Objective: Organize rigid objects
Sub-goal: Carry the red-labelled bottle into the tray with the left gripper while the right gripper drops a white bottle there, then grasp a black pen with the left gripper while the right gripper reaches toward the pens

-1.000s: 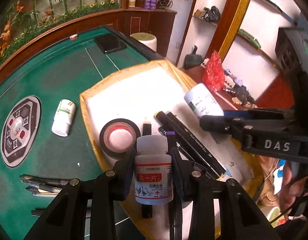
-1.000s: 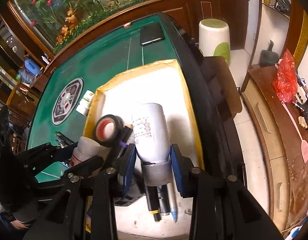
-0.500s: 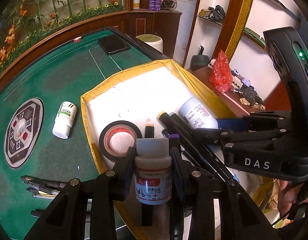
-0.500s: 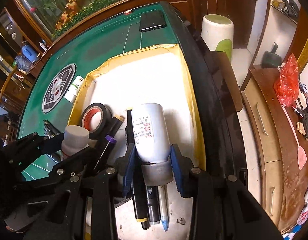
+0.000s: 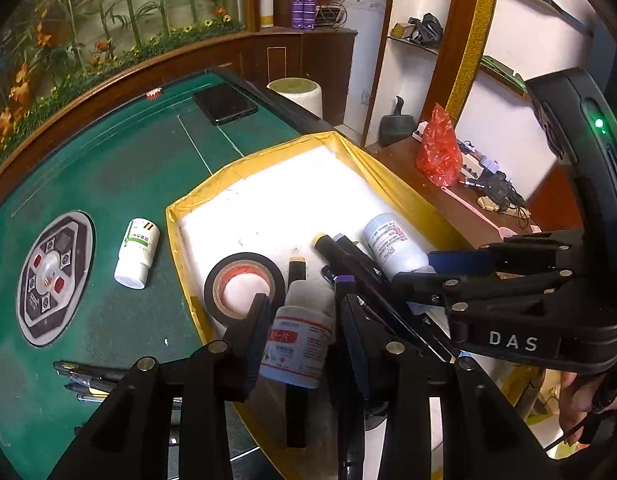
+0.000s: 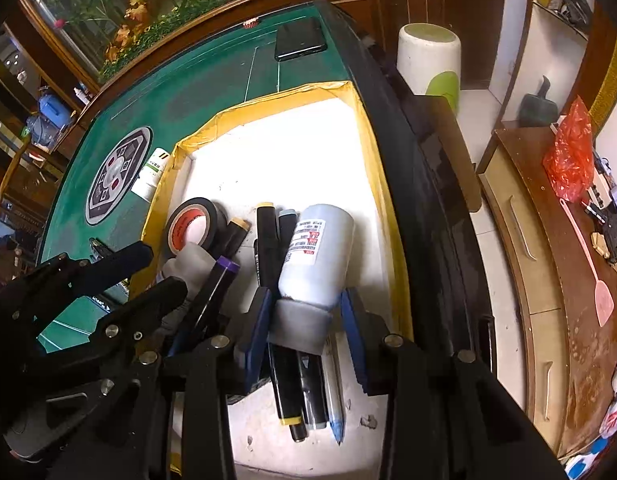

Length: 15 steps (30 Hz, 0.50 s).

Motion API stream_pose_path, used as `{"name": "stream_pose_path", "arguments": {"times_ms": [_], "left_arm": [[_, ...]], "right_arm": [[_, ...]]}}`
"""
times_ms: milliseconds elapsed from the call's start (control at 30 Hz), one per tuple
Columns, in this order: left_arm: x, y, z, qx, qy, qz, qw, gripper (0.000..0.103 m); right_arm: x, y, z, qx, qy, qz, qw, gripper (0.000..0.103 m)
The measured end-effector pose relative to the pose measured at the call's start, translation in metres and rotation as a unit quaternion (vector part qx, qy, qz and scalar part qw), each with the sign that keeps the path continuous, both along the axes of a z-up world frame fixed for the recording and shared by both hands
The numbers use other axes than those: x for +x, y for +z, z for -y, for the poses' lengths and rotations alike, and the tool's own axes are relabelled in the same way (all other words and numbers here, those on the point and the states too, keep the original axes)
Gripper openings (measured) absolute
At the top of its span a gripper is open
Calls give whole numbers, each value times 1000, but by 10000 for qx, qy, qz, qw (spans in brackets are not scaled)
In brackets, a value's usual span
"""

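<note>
On the felt left of the tray (image 5: pixel 176 236) a green-label bottle (image 5: pixel 136 254) lies flat, well apart from both grippers. The left gripper (image 5: pixel 302 344) clamps a red-label bottle (image 5: pixel 298 346), long axis along the fingers, over the tray's near edge beside the tape (image 5: pixel 244 288). The right gripper (image 6: pixel 306 320) pinches a white bottle (image 6: pixel 316 256) by its cap, body pointing away over the markers (image 6: pixel 286 380).

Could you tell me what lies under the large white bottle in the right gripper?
Under the large white bottle, black marker pens and a blue pen lie on the yellow-rimmed tray's white floor; their middles are covered.
</note>
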<state>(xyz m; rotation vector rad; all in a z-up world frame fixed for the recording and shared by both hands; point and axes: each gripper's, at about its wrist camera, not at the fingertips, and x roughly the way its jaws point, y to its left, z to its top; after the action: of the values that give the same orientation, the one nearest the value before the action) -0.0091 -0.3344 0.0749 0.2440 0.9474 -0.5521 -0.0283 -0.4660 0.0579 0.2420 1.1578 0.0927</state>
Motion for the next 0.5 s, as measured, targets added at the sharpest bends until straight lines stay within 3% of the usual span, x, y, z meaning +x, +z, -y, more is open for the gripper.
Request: {"name": "stream_pose_path", "arguments": {"times_ms": [133,500], "left_arm": [[-2,3,-3,-18,20,50,10000,52],[-9,11,-27,-111,132,156,9997,54]], "right_arm": [[-7,10,-1,-90,-84,106,9999,42],[-17,34,-29,-490,57,446,9978,44]]}}
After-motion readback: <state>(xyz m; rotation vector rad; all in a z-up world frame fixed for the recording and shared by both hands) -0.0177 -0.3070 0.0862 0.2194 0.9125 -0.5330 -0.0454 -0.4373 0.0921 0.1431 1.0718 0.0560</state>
